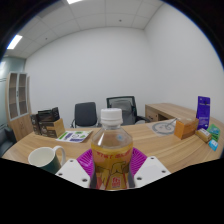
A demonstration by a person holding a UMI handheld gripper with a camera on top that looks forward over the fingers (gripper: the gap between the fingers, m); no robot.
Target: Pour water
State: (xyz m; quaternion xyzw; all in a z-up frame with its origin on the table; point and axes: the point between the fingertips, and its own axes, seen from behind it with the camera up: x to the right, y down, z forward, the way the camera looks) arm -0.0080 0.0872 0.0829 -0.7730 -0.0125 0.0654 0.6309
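Gripper view: gripper (112,172) clamped on the bottle (112,148) at six o'clock, upright, white cap on; mug (45,157) at nine o'clock on the table (160,145); I judge pouring not yet begun

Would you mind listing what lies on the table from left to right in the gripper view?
Green-and-white mug → clear bottle with a white cap, held between the gripper fingers → cardboard box → purple upright carton.
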